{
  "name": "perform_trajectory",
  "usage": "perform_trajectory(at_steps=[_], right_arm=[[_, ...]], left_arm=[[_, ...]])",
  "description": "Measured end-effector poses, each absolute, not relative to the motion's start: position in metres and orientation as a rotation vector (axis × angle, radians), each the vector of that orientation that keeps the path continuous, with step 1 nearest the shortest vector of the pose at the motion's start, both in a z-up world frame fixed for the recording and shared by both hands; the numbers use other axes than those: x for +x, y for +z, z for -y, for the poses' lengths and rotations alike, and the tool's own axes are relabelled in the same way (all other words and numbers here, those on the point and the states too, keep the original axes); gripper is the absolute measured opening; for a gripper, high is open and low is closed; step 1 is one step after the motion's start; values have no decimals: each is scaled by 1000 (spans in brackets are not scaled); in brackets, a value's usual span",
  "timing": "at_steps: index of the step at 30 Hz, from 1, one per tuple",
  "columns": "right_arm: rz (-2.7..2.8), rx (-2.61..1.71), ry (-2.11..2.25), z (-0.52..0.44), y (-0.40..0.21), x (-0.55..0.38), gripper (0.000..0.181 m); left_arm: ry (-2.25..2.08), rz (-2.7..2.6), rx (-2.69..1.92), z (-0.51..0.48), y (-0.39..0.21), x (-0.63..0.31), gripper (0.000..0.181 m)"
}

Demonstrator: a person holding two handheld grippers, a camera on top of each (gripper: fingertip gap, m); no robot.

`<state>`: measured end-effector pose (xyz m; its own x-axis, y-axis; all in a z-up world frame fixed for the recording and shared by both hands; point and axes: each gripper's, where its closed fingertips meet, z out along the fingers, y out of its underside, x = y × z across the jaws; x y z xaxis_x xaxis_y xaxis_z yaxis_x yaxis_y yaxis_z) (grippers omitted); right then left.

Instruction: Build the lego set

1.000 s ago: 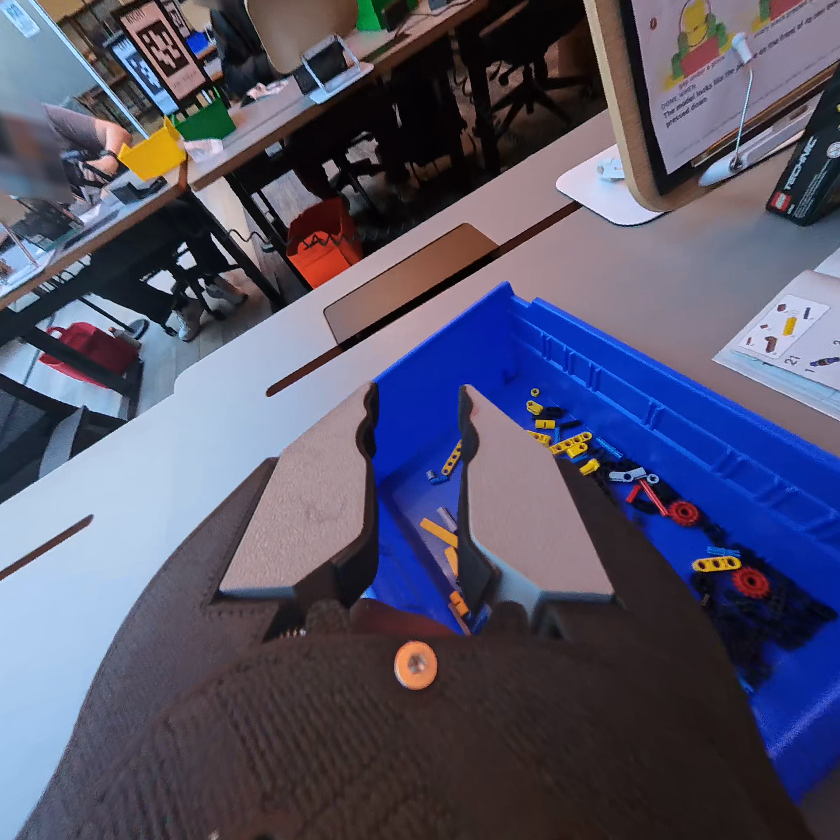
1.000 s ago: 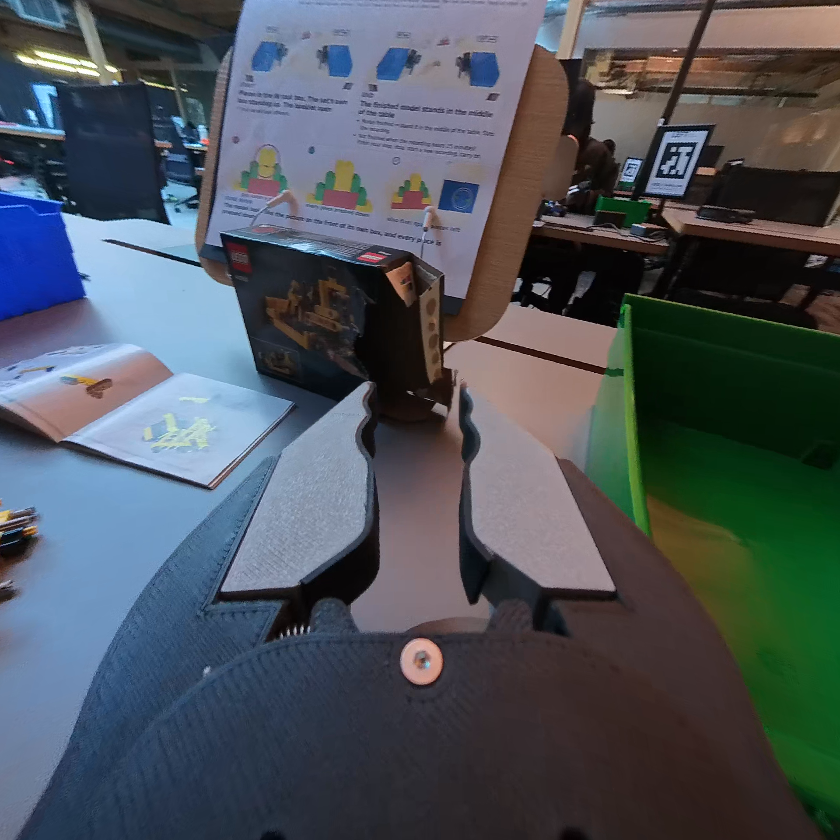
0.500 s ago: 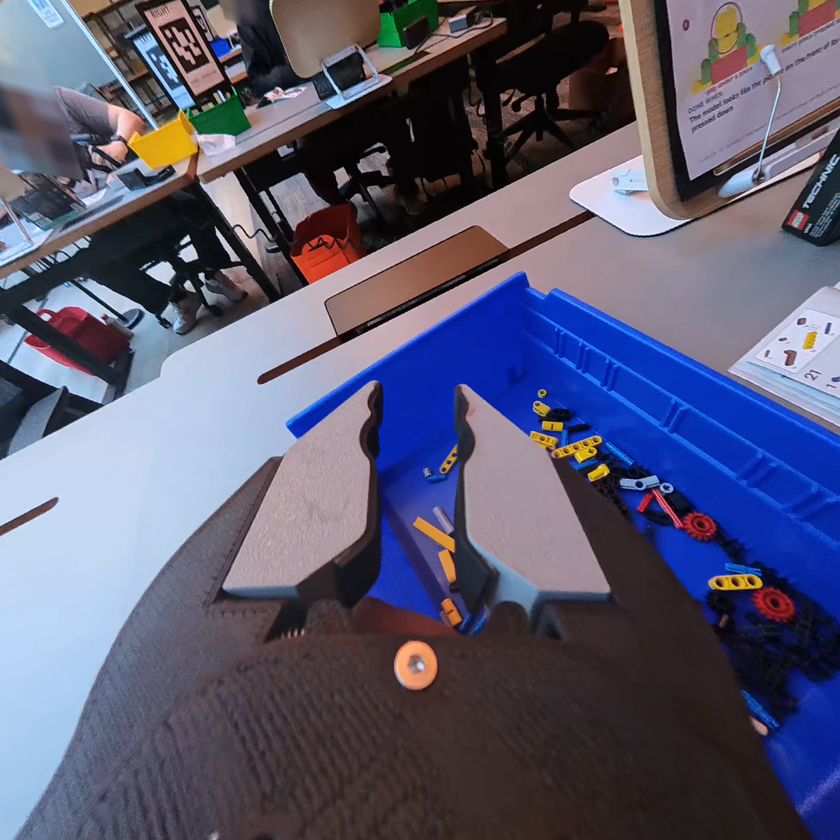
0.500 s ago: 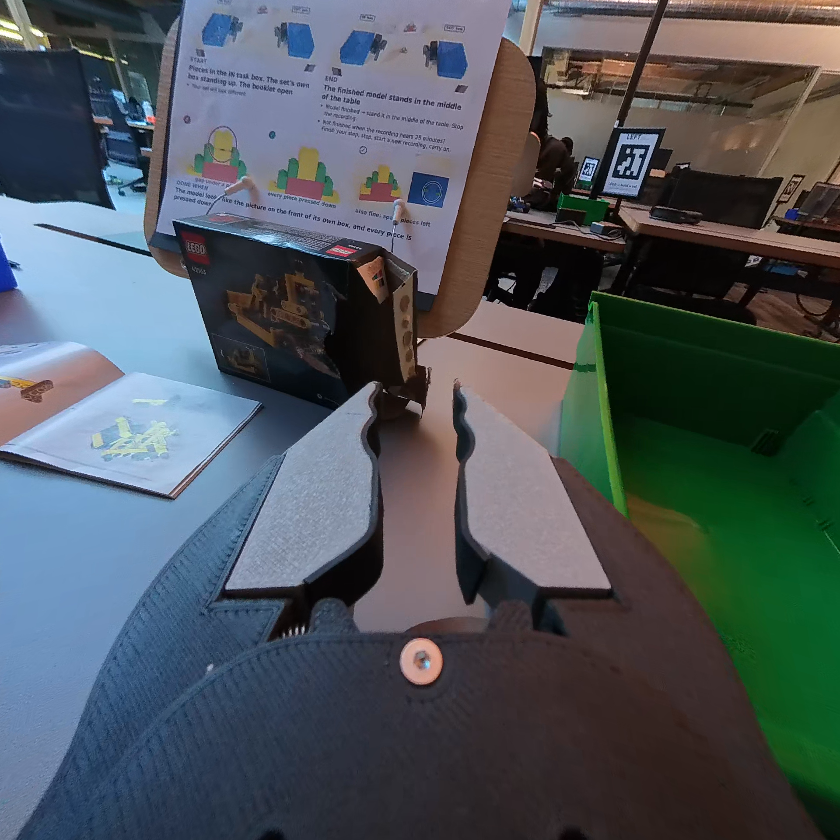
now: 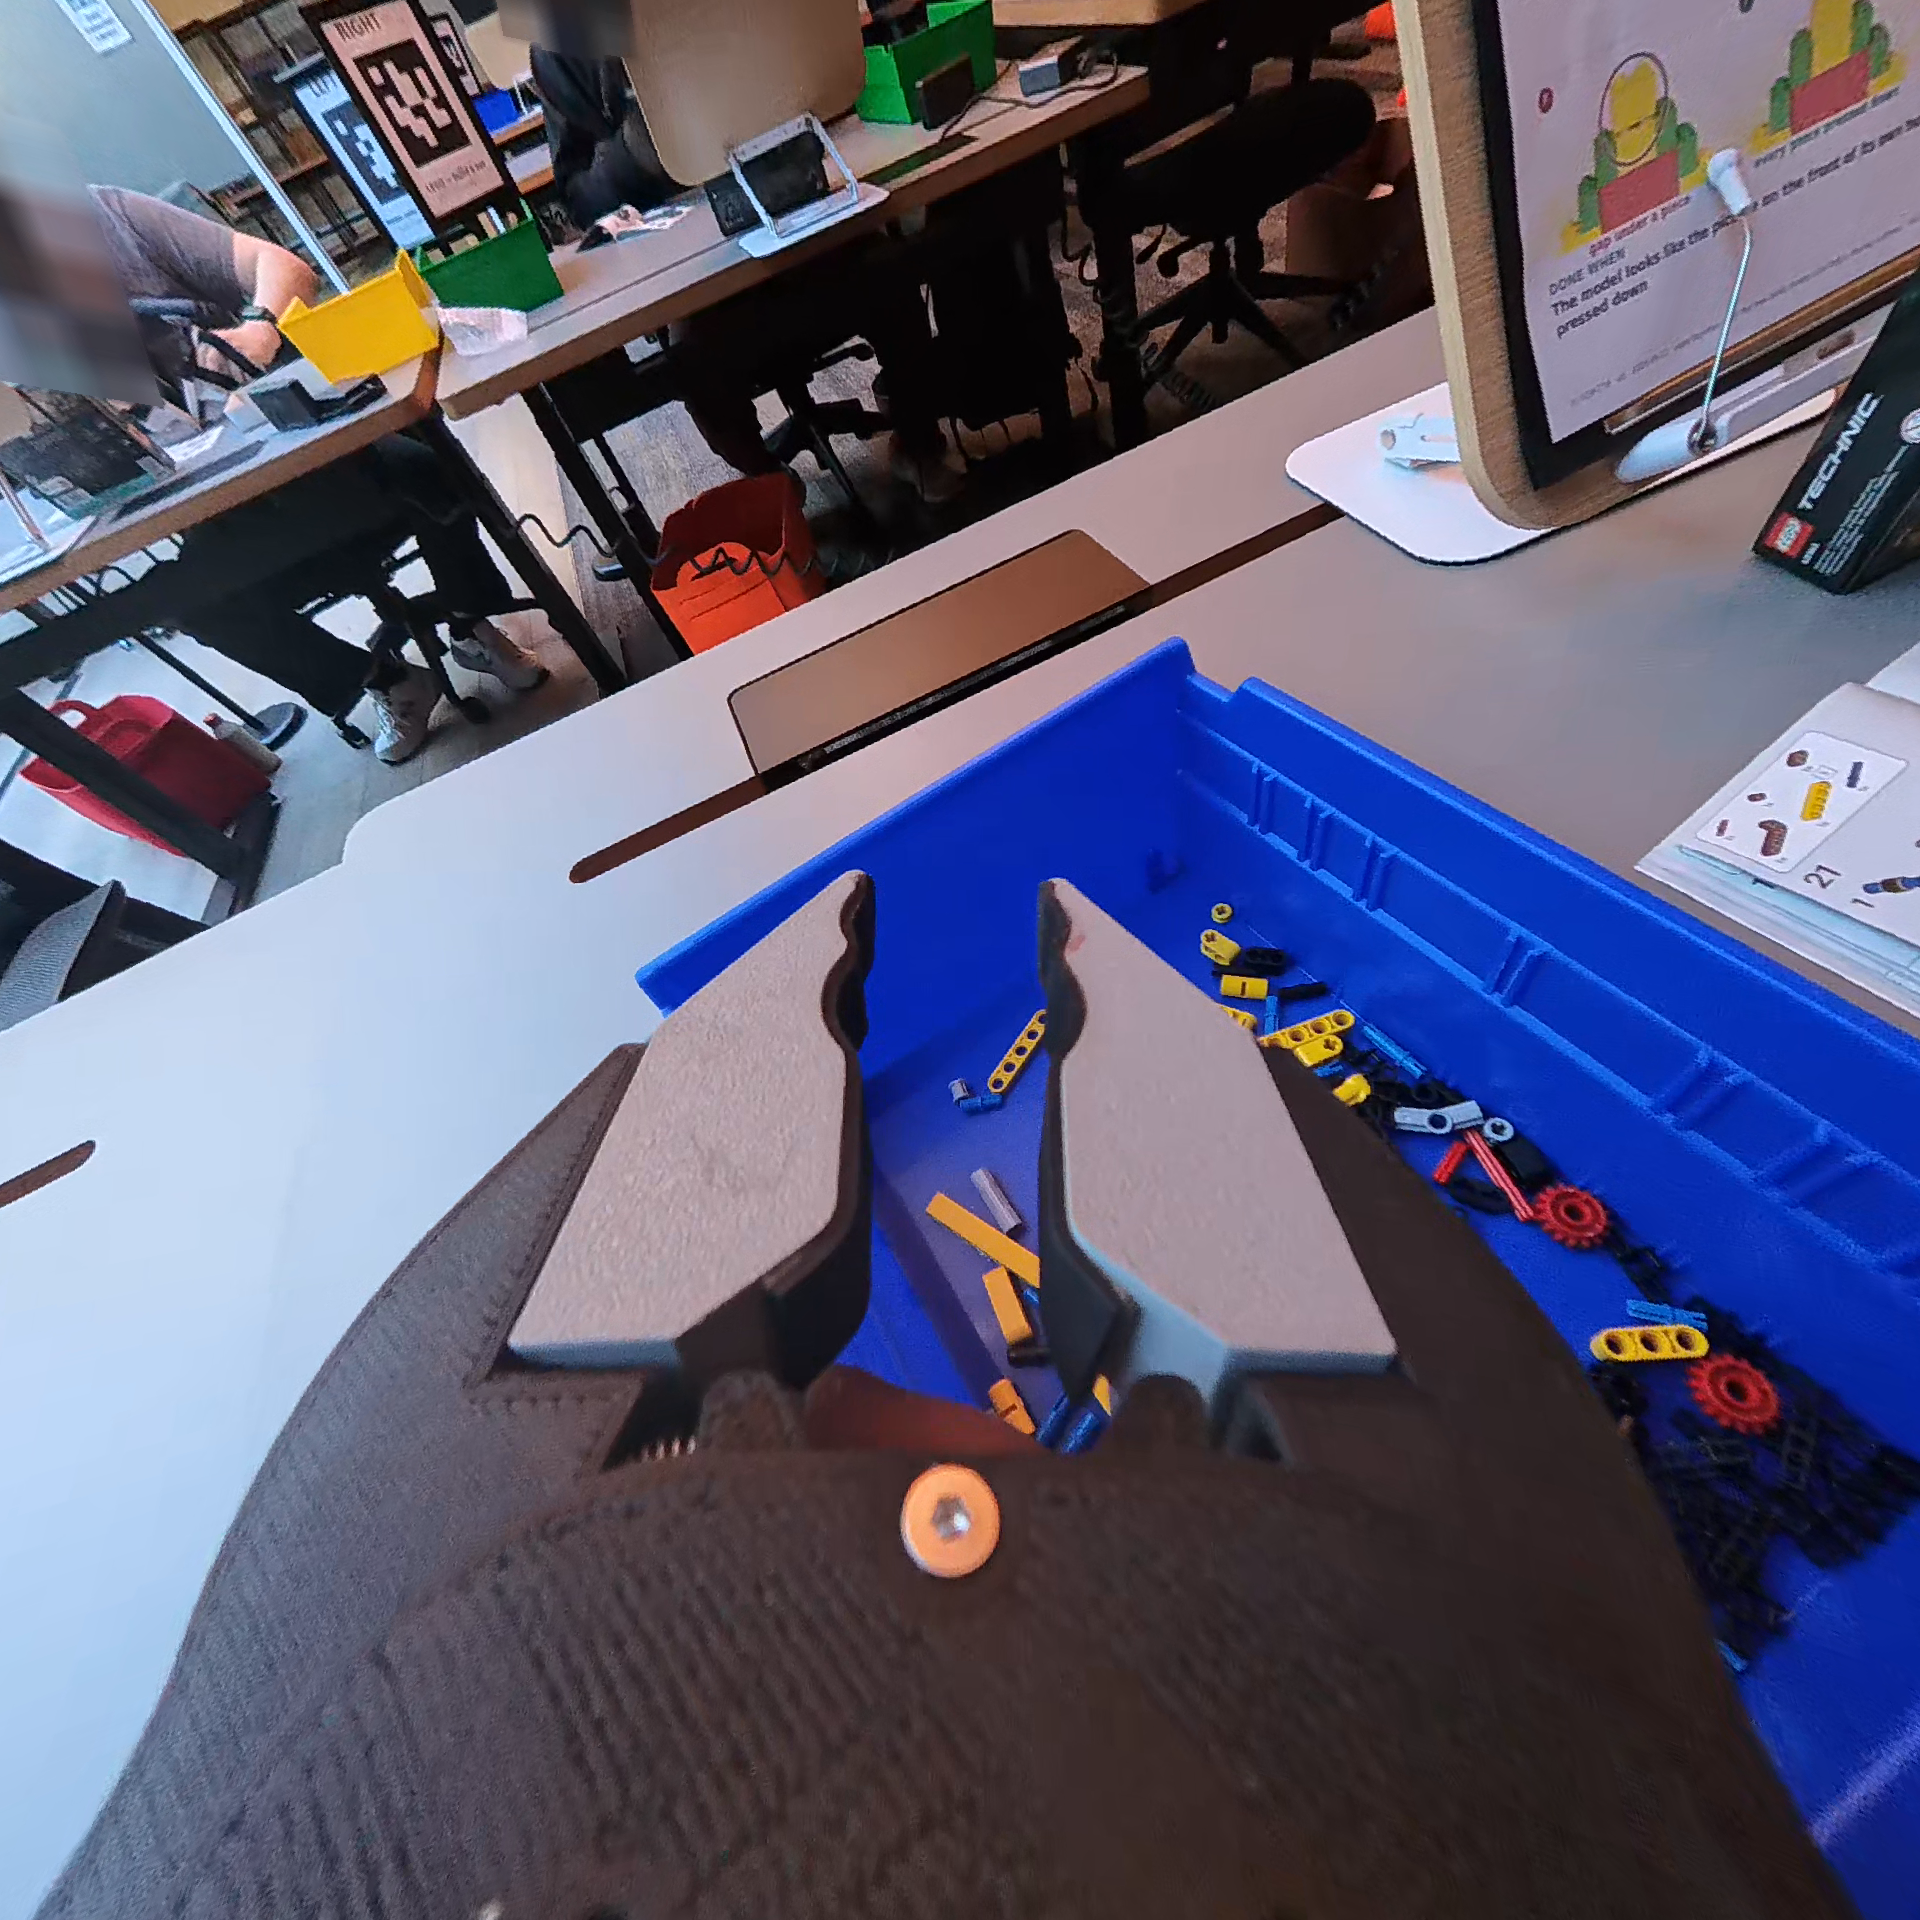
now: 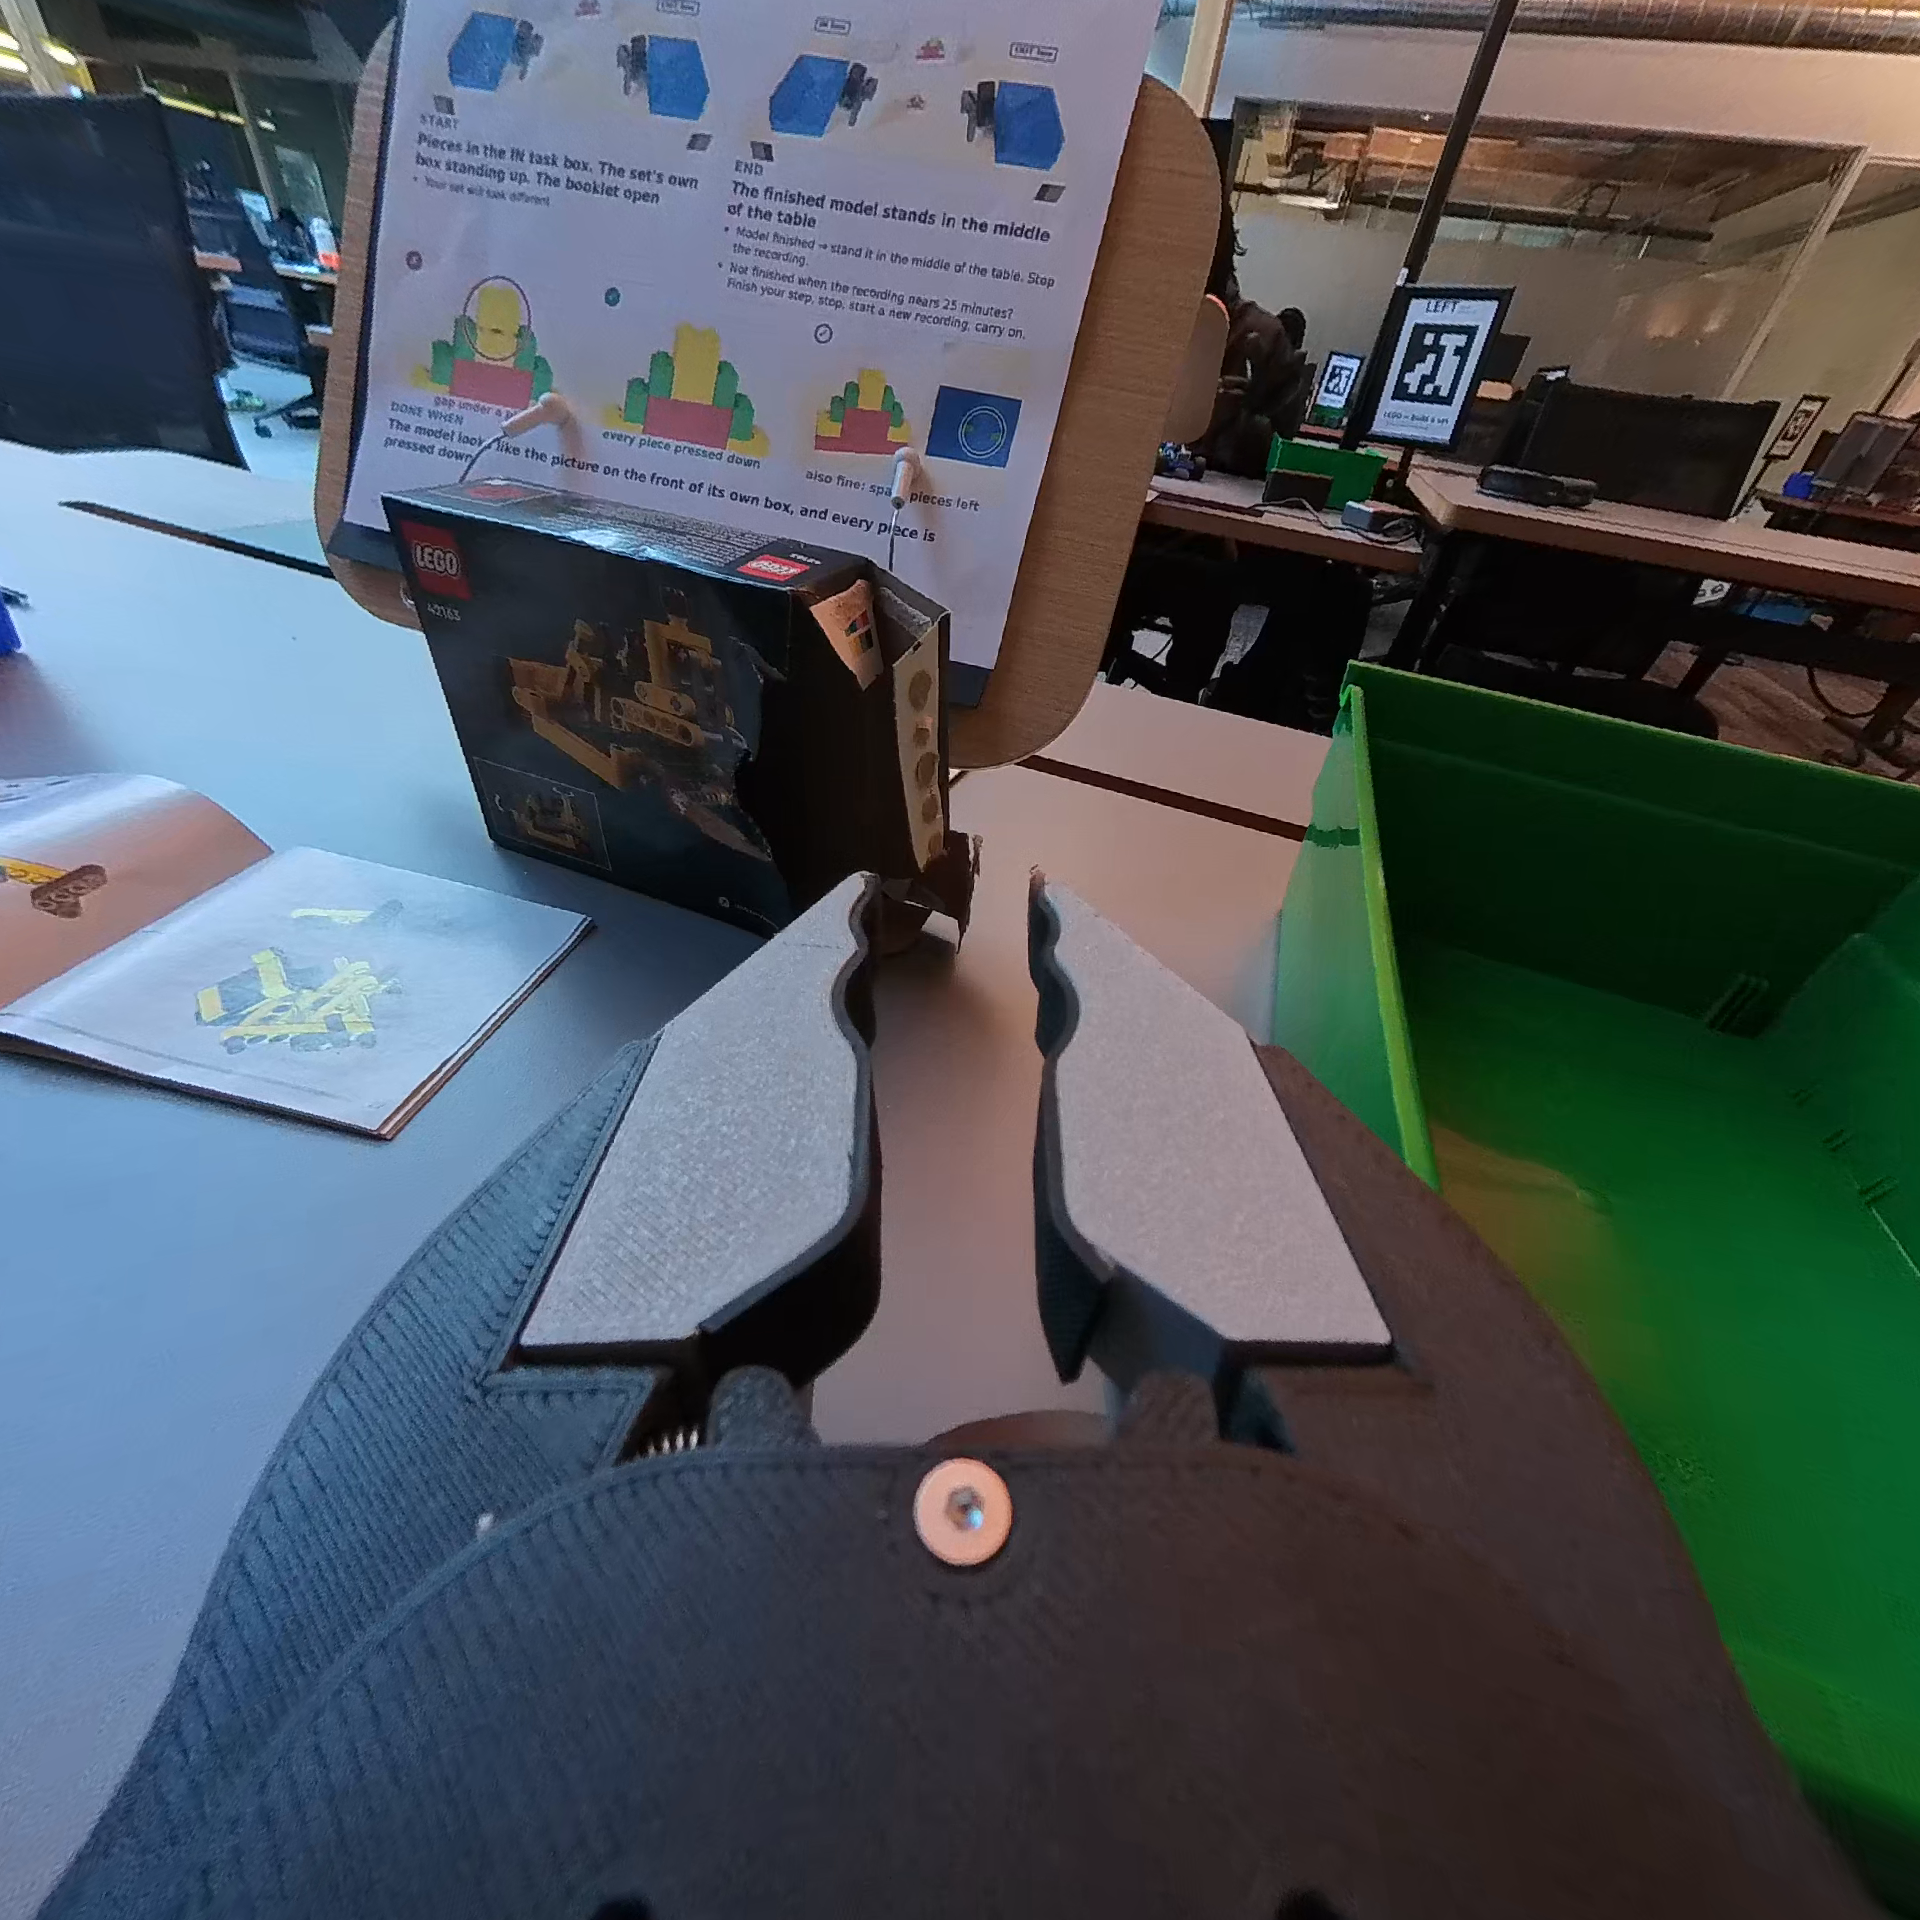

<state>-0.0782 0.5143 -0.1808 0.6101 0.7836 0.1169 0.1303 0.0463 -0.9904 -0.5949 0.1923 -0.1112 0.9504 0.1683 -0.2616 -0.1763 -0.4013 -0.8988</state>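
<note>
Lego pieces (image 5: 1340,1049), mostly yellow, black and red, lie scattered across the floor of the blue bin (image 5: 1455,883) in the centre-right of your left wrist view, and your left gripper (image 5: 954,904) hangs over that bin with its fingers narrowly apart, gripping nothing. Your right gripper (image 6: 948,894) is just as empty with a narrow gap, pointing at the bare table (image 6: 208,1299) between the set's dark box (image 6: 644,707) in the upper middle and the green bin (image 6: 1662,935) at right. You've got the open booklet (image 6: 291,987) lying flat at the left of that view.

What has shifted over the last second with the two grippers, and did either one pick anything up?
Neither took hold of anything. The left gripper swung right along the blue plastic bin of small pieces; the right gripper turned right toward the green plastic bin, dropping the blue bin from its view. Both jaws stayed open and empty; the black set box and open booklet stayed put.
</note>
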Motion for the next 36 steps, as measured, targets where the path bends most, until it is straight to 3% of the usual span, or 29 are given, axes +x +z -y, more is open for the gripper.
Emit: perform_trajectory(at_steps=[12,21,36], right_arm=[[846,-1459,566,-512,-182,-81,24],[841,-1460,591,-514,-182,-81,23],[846,-1450,577,-517,-181,-87,22]], left_arm=[[289,19,-1889,-197,-105,-588,28],[117,137,-1646,-175,-66,-610,25],[76,186,-1669,-181,-75,-613,24]])
